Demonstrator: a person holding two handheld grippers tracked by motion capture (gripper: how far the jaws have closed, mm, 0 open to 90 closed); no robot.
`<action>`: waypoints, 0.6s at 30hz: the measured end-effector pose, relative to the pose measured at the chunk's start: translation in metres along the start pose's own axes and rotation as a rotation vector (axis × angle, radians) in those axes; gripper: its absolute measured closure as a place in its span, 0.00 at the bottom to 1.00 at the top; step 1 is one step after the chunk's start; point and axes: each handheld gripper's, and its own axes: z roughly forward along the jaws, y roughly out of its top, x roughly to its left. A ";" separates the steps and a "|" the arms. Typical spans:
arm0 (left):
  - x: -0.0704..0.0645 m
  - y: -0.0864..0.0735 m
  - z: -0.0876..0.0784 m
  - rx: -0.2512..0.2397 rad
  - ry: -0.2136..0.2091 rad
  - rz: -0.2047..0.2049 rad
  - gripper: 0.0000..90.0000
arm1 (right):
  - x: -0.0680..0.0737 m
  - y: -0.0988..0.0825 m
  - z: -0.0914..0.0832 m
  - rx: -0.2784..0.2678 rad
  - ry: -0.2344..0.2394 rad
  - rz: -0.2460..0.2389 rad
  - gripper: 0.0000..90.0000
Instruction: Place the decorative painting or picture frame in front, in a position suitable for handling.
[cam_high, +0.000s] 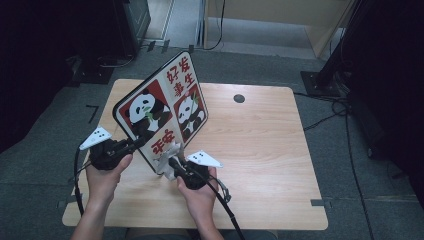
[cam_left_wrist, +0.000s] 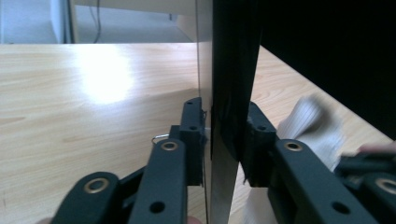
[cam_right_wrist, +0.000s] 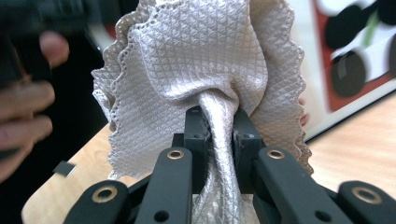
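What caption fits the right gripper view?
Right tool pinching a bunched white cloth beside the panda board.

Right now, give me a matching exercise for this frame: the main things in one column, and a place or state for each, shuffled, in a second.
Things:
1. panda board
2. cloth
3. wooden table
4. left tool

States:
A. bunched between the right tool's jaws
B. clamps the board's edge
C. held tilted above the table
D. bears a round dark hole near its far edge

Pairs: 1-C, 2-A, 3-D, 4-B
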 end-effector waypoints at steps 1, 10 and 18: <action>0.000 -0.003 0.001 -0.010 -0.004 -0.010 0.80 | -0.003 0.003 -0.001 -0.005 -0.003 -0.002 0.89; 0.001 -0.043 0.001 -0.074 0.018 -0.037 0.77 | -0.021 0.028 -0.008 -0.024 -0.031 -0.034 0.89; -0.008 -0.071 0.011 -0.024 0.037 -0.039 0.76 | -0.018 0.043 0.002 -0.022 -0.004 -0.065 0.89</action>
